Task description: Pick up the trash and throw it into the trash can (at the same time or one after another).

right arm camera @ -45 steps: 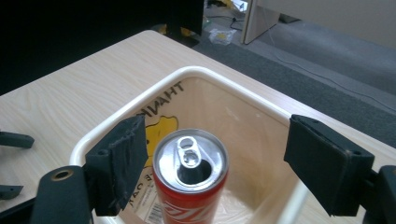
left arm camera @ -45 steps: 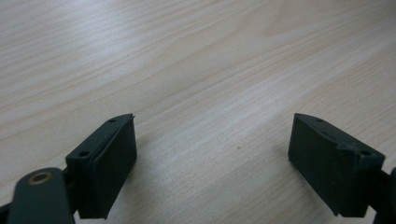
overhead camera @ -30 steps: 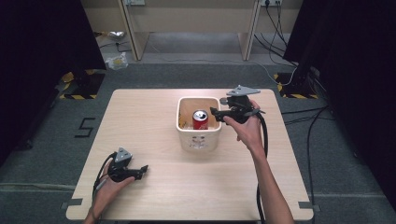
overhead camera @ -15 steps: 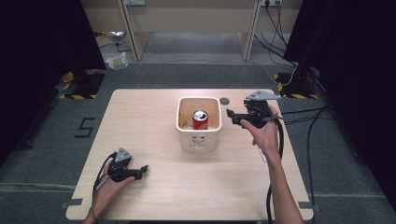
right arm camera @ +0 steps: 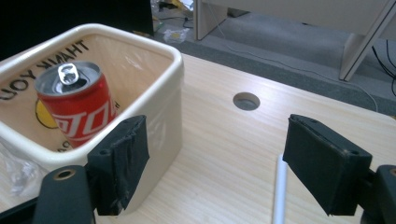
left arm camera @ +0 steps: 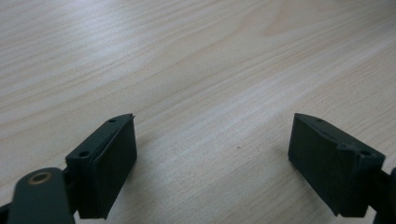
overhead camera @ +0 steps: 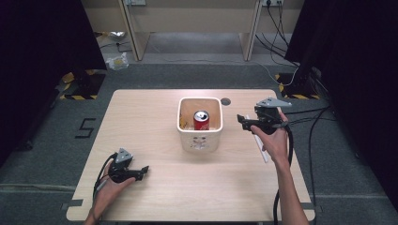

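One red can is standing upright inside the single cream bin, near the table's centre; in the high view it is sitting toward the bin's 12 o'clock side. Its top is silver metal with a pull tab, and its curved side is carrying white lettering that is reading reversed in your right gripper view. The bin is a rounded-corner square tub with a thick smooth rim. Its inner wall is showing dark print, "THANK YOU", and a yellow patch behind the can. Some crinkled clear plastic is lying at the bin's near edge in that view.

You are holding two grippers, one in each hand. Your right gripper is hovering at 3 o'clock of the bin, just beside its wall and apart from the can, with its two black jaws spread wide and nothing between them. One white stick is lying on the table under your right hand, thin and straight; the right gripper view shows it running between the jaws.

Your left gripper is resting low at about 7 o'clock of the table, well apart from the bin, jaws wide apart over bare, pale wood-grain tabletop.

One round hole is sitting in the tabletop at the bin's 1 o'clock.
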Demonstrator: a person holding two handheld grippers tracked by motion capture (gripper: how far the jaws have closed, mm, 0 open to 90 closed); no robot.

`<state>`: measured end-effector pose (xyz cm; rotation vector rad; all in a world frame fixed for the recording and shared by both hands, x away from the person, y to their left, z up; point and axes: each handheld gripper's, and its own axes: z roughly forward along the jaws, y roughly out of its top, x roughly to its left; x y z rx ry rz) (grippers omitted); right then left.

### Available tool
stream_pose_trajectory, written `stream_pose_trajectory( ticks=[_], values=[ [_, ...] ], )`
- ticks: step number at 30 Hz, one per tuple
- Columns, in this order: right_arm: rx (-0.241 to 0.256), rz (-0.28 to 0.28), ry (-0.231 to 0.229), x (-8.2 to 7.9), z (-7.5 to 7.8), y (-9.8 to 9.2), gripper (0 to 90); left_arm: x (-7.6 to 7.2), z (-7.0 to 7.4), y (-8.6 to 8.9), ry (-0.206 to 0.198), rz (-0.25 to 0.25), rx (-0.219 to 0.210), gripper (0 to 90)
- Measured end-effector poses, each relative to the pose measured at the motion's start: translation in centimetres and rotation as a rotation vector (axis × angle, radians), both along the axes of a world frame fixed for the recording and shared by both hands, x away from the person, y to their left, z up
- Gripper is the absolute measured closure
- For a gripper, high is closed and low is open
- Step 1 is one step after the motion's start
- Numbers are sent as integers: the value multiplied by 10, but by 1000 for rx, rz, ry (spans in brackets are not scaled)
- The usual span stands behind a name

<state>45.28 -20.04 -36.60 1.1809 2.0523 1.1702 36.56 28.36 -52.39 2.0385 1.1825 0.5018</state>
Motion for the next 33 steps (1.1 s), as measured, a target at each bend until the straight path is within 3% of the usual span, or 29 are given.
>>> stream_pose_trajectory(
  ticks=[7, 18, 22, 33],
  values=[
    [1, -16, 0, -7, -8, -12, 222, 0, 0, 0, 0, 0, 0, 145],
    [-7, -45, 23, -14, -33, -27, 222, 0, 0, 0, 0, 0, 0, 145],
    [1, -49, 17, -13, -32, -27, 226, 0, 0, 0, 0, 0, 0, 145],
    [-41, -68, 51, -10, -49, -31, 253, 0, 0, 0, 0, 0, 0, 145]
  ],
)
